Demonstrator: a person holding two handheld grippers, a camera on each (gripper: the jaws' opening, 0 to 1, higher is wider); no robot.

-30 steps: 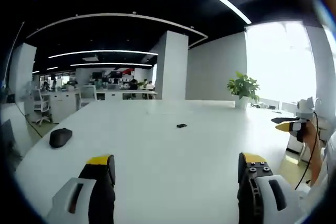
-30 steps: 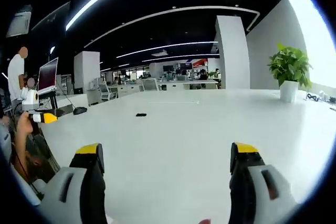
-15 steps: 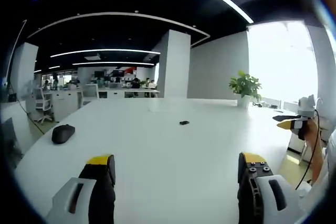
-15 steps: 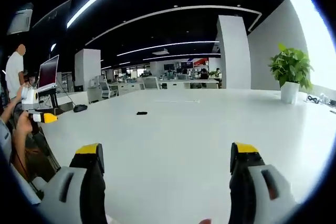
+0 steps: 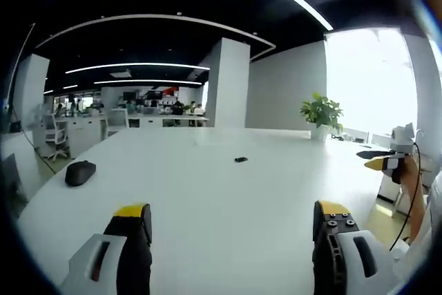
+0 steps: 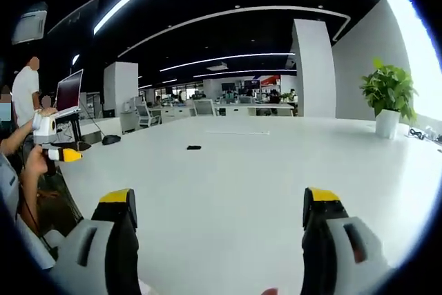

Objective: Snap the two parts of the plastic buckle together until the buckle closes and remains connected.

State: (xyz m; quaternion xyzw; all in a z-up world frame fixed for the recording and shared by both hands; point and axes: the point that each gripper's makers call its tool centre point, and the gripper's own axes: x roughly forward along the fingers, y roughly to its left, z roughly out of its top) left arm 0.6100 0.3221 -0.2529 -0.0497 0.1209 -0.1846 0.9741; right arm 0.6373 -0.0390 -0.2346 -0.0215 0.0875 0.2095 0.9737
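The left gripper (image 5: pixel 231 229) hangs above the white table (image 5: pixel 207 191) with its 2 jaws spread wide, gripping nothing. The right gripper (image 6: pixel 219 226) is likewise spread and empty. The small black buckle (image 5: pixel 240 159) lies far off mid-table, near neither gripper. A black computer mouse (image 5: pixel 80 173) rests near the table's edge, and a potted plant (image 6: pixel 389 98) stands at the far side.

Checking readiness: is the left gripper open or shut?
Open. The left gripper has its jaws wide apart over the white table, nothing between them.
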